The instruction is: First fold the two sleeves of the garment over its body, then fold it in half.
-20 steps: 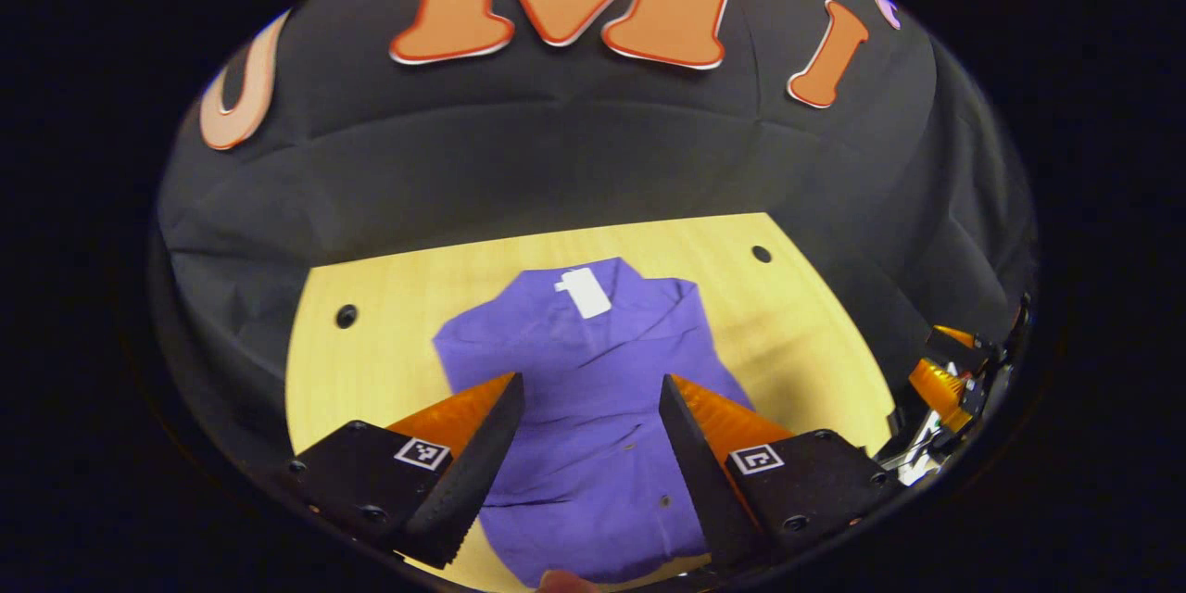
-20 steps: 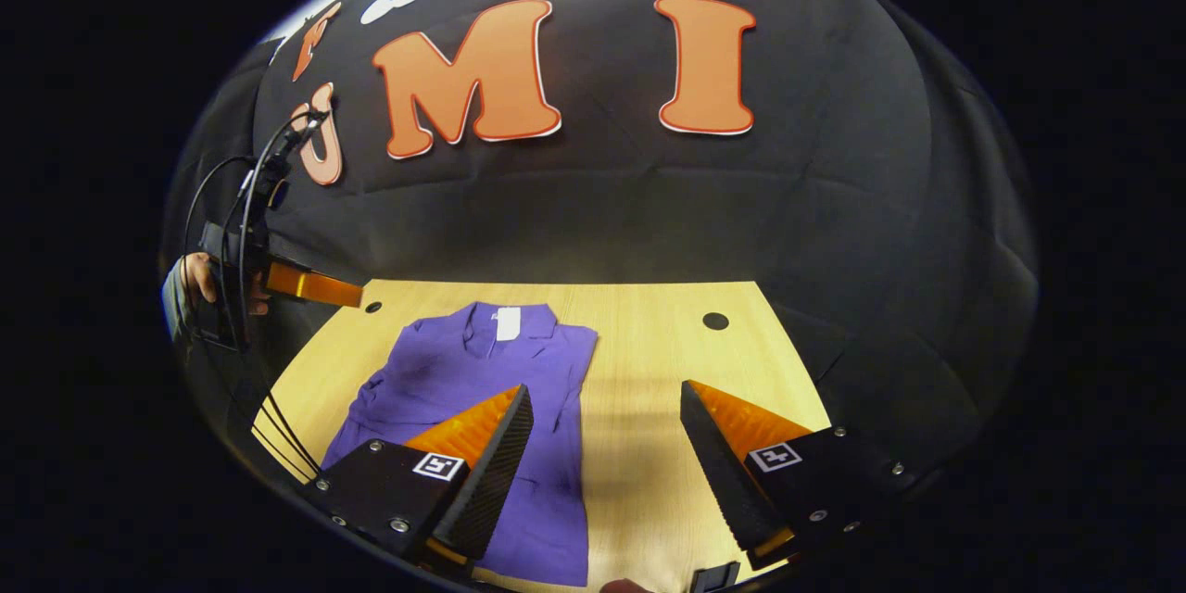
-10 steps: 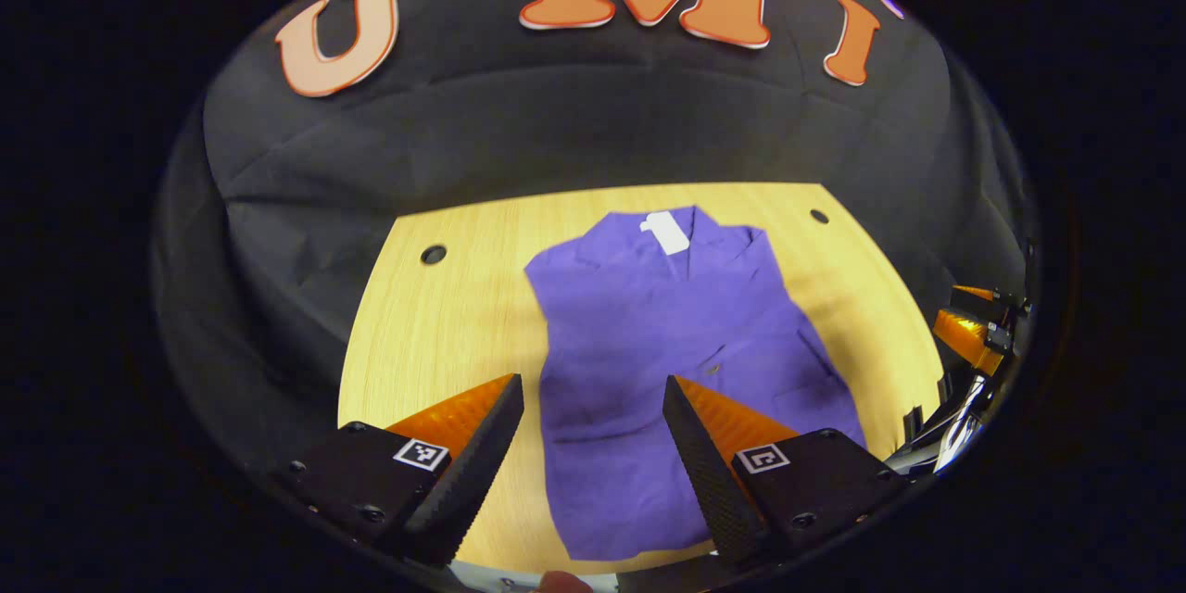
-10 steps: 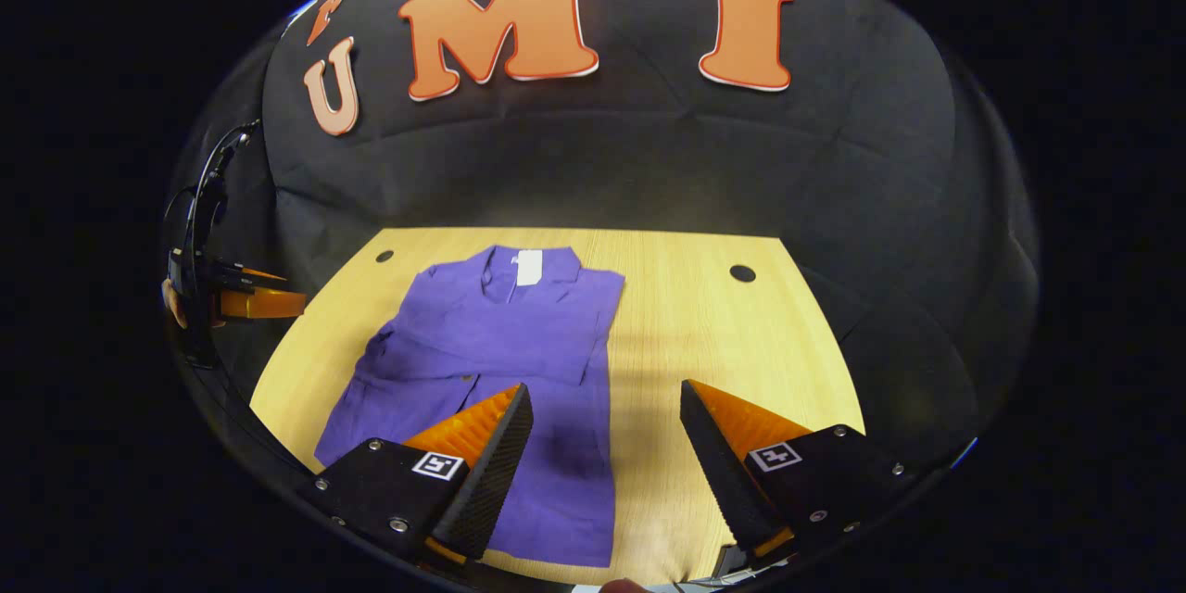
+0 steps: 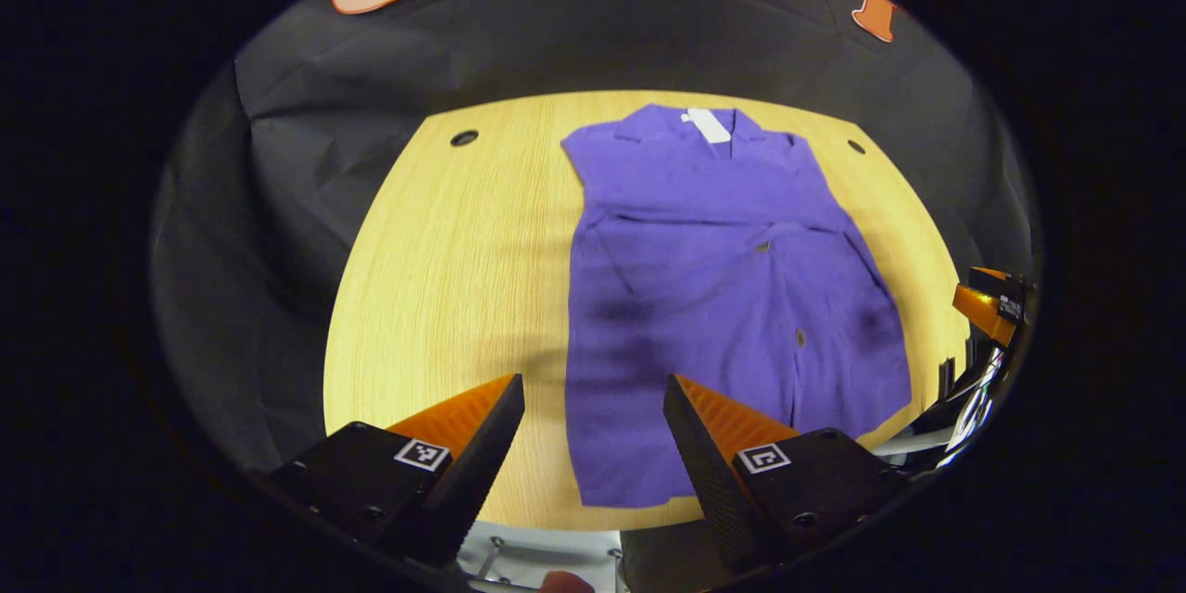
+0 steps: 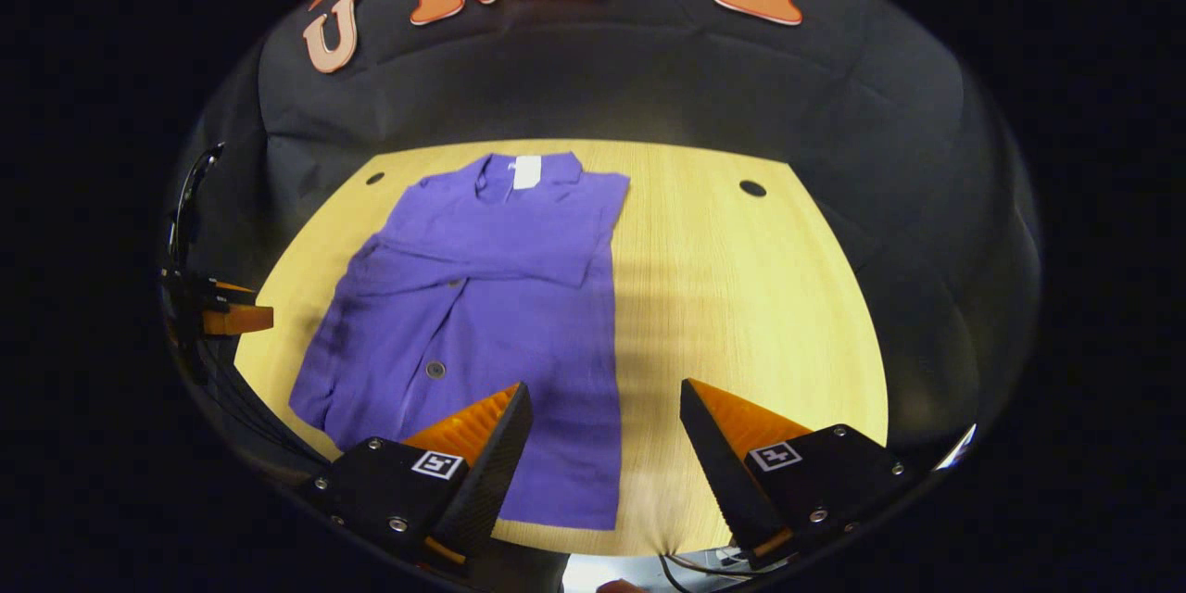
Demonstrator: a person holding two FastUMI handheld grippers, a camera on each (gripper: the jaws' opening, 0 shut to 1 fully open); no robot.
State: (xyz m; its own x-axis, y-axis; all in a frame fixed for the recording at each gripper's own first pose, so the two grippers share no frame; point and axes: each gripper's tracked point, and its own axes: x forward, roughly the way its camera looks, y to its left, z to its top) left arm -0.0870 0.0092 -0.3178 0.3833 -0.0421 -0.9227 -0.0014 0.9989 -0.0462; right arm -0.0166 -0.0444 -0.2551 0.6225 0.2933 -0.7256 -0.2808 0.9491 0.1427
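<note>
A purple button shirt (image 5: 723,296) (image 6: 482,296) lies flat on the wooden table (image 5: 445,278) (image 6: 741,296), collar and white tag at the far end, hem toward me. Both sleeves lie folded across its chest. My left gripper (image 5: 593,445) is open above the near table edge, over the hem's left corner, with nothing between its fingers. In the right gripper view my right gripper (image 6: 602,454) is open too, hovering above the hem's right corner and bare wood. The right gripper (image 5: 987,310) shows at the right edge of the left gripper view; the left gripper (image 6: 227,317) at the left edge of the right gripper view.
Small round holes (image 5: 463,138) (image 6: 752,188) mark the table's far corners. Black cloth hangs behind and around the table. Cables (image 6: 690,565) and metal parts sit below the near edge. Bare wood lies on both sides of the shirt.
Both grippers have pulled back toward the near edge and risen, so the whole shirt and the table's front edge now show. Both stayed open.
</note>
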